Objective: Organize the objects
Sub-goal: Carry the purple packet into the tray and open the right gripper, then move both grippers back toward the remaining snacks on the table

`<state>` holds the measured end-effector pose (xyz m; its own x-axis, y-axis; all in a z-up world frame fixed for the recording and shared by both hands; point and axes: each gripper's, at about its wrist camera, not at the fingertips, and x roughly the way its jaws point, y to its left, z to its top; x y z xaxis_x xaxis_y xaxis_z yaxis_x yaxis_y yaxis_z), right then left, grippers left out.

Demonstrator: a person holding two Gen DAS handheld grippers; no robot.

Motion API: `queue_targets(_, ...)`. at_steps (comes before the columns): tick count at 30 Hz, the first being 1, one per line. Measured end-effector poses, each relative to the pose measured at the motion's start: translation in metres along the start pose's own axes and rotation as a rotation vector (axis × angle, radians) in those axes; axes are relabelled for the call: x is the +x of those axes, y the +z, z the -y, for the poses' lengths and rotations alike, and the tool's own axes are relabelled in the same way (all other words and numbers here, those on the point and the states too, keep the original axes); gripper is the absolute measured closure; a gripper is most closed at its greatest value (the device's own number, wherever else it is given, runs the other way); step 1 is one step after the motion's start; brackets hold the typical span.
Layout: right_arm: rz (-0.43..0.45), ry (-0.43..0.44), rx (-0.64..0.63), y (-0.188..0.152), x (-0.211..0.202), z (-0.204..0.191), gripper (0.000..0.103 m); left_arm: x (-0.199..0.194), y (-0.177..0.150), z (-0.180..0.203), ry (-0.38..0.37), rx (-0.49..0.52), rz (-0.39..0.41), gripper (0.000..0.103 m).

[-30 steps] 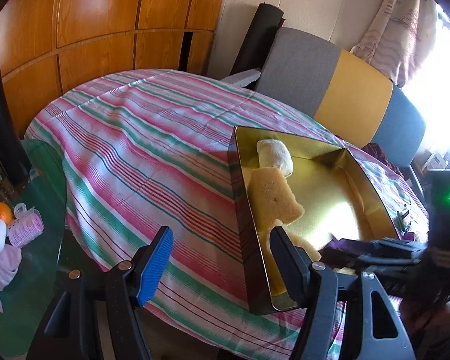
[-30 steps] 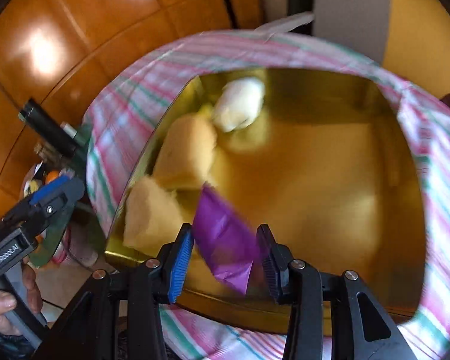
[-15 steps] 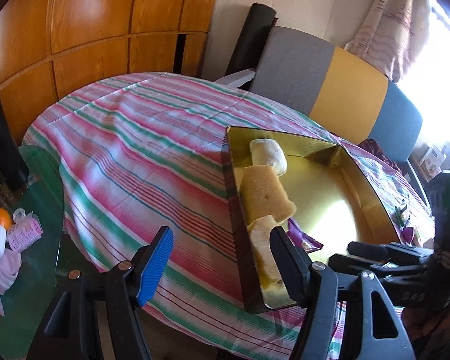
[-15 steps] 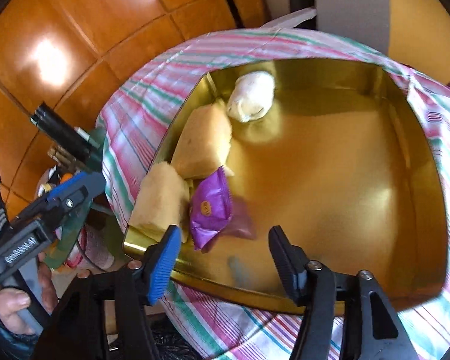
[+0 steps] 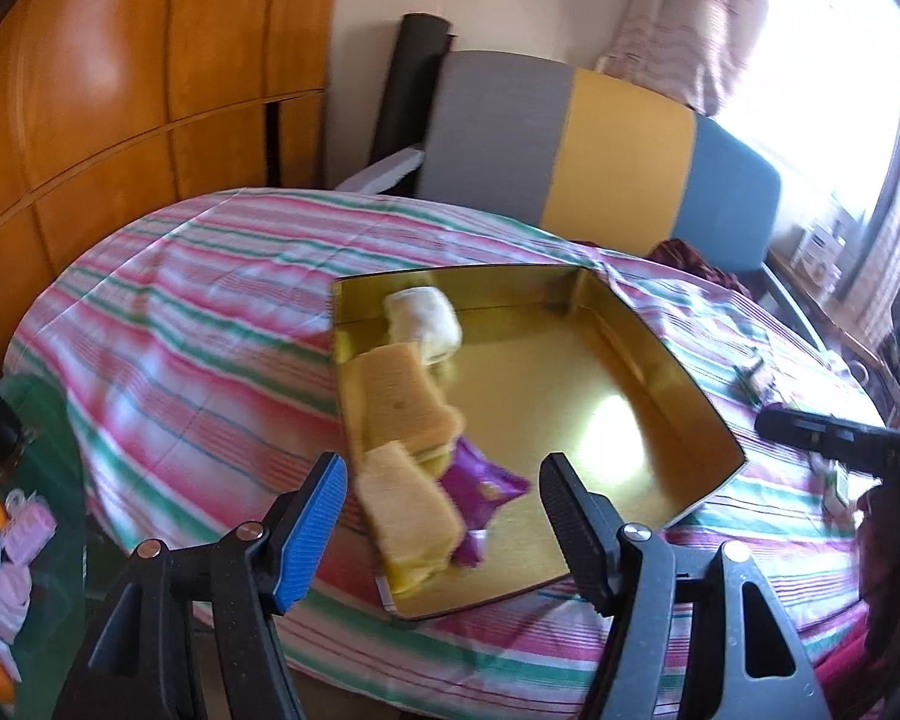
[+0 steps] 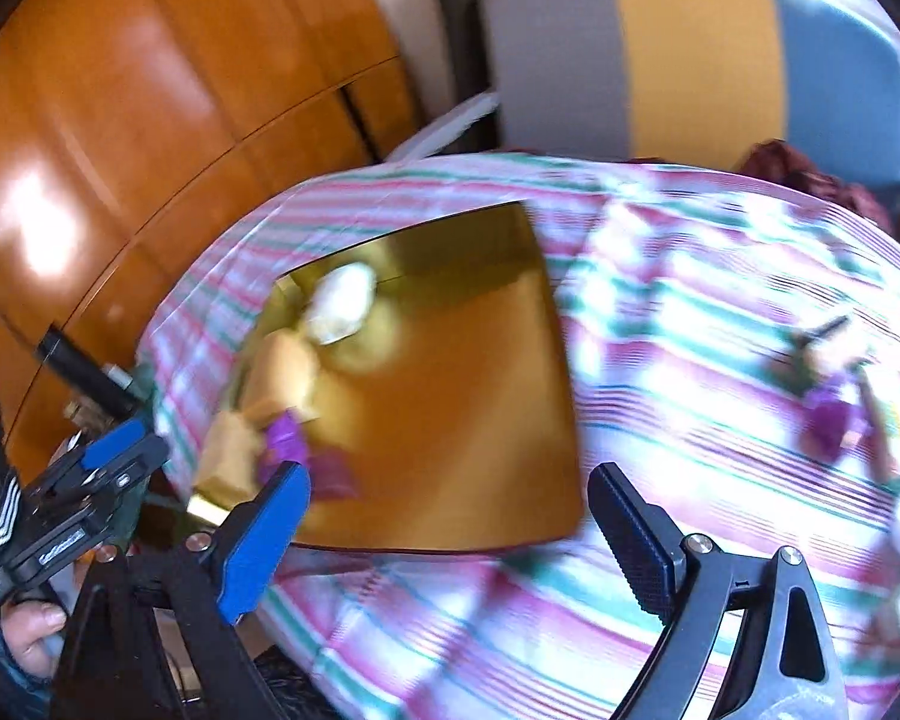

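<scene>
Now the right tongs tilt down with jaws just opened wide and empty, the shiny gold metal tray just ahead; the left tongs gape empty too.

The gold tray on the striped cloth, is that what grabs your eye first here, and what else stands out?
Yes: the shiny gold tray sits mid-table on the pink and green striped tablecloth. Along its left side lie pale cake slices, a white wrapped bun and a purple packet. Behind stands a grey, yellow and blue chair.
</scene>
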<state>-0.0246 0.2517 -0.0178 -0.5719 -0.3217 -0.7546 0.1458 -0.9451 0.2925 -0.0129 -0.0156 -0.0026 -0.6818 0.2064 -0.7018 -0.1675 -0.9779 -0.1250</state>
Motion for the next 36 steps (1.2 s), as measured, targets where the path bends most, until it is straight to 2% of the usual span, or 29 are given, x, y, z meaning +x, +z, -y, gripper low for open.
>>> queue_targets(6, 0.058, -0.123, 0.110, 0.003, -0.033, 0.068, 0.008, 0.006, 0.004, 0.036, -0.045, 0.084, -0.012, 0.035)
queue_targets(10, 0.144, -0.236, 0.198, 0.004, -0.066, 0.120, 0.008, 0.009, 0.011, 0.064, -0.083, 0.149, -0.008, 0.036)
queue_targets(15, 0.284, -0.464, 0.355, -0.005, -0.110, 0.191, 0.005, 0.015, 0.020, 0.105, -0.142, 0.220, -0.015, 0.040)
queue_targets(19, 0.318, -0.518, 0.496, -0.024, -0.125, 0.243, 0.005, 0.020, 0.026, 0.142, -0.194, 0.284, -0.022, 0.040)
queue_targets(20, 0.319, -0.523, 0.536, -0.031, -0.126, 0.255, 0.005, 0.022, 0.026, 0.153, -0.207, 0.300, -0.027, 0.040)
queue_targets(23, 0.315, -0.465, 0.682, -0.044, -0.125, 0.282, 0.005, 0.032, 0.028, 0.184, -0.253, 0.348, -0.048, 0.040)
queue_targets(29, 0.351, -0.421, 0.723, -0.047, -0.132, 0.288, 0.005, 0.064, 0.029, 0.237, -0.368, 0.341, -0.169, 0.043)
queue_targets(36, 0.369, -0.361, 0.798, -0.056, -0.137, 0.295, 0.005, 0.103, 0.045, 0.293, -0.344, 0.439, -0.187, 0.043)
